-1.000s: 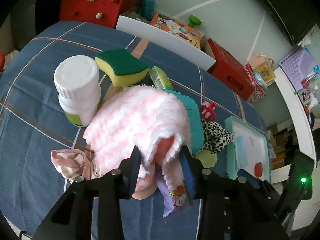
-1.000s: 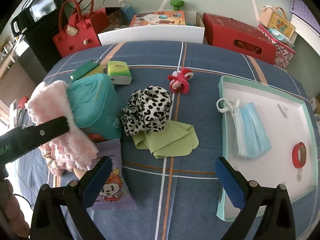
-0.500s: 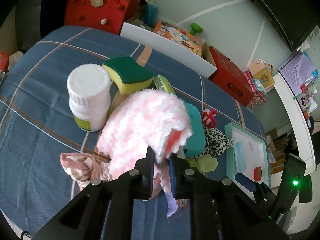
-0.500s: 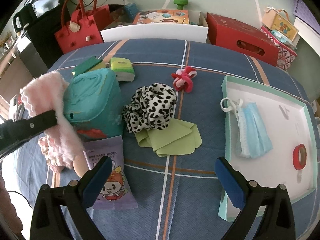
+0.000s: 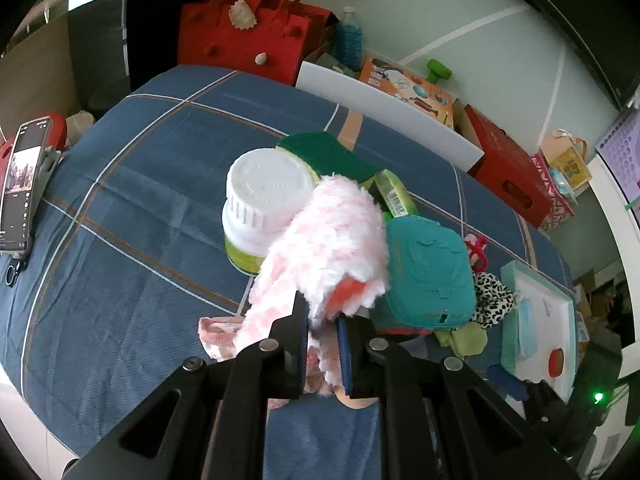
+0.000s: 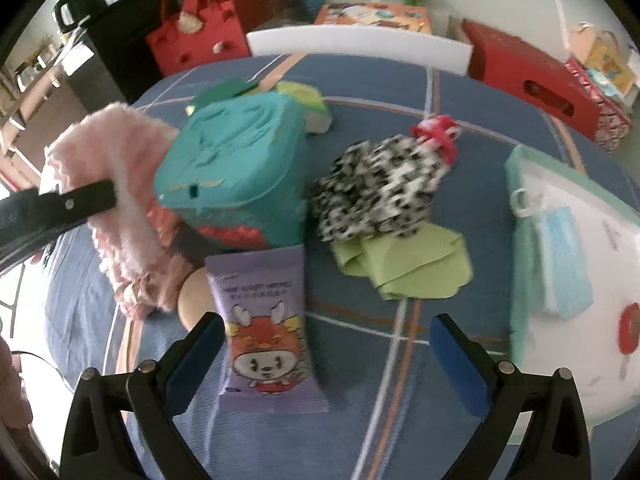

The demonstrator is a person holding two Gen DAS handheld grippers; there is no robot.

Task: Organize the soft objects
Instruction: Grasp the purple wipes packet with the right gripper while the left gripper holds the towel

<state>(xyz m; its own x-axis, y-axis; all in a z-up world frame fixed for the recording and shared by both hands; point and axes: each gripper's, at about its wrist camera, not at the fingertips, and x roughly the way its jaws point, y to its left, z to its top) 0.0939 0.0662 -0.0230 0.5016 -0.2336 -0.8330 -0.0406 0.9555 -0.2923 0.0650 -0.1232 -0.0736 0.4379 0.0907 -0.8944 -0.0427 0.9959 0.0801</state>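
Note:
My left gripper (image 5: pixel 322 326) is shut on a fluffy pink-and-white cloth (image 5: pixel 328 248) and holds it up above the blue checked tablecloth; the cloth also shows at the left of the right wrist view (image 6: pixel 116 184). My right gripper (image 6: pixel 326 344) is open and empty above a purple wipes packet (image 6: pixel 266 328). A leopard-print scrunchie (image 6: pixel 380 192), a green cloth (image 6: pixel 404 264) and a red hair tie (image 6: pixel 438 134) lie in the middle. A white tray (image 6: pixel 520 264) at the right holds a blue face mask (image 6: pixel 564 264).
A teal pouch (image 6: pixel 236 168), a white jar (image 5: pixel 264 208), a green-yellow sponge (image 5: pixel 328 152) and a tissue pack (image 5: pixel 394 196) crowd the middle left. A crumpled pink cloth (image 5: pixel 218 332) lies under the gripper. A phone (image 5: pixel 20 184) stands at the far left. Red bags and boxes line the back.
My left gripper closed on the fluffy pink cloth and lifted it off the table. My right gripper moved down and forward toward the purple packet, staying open.

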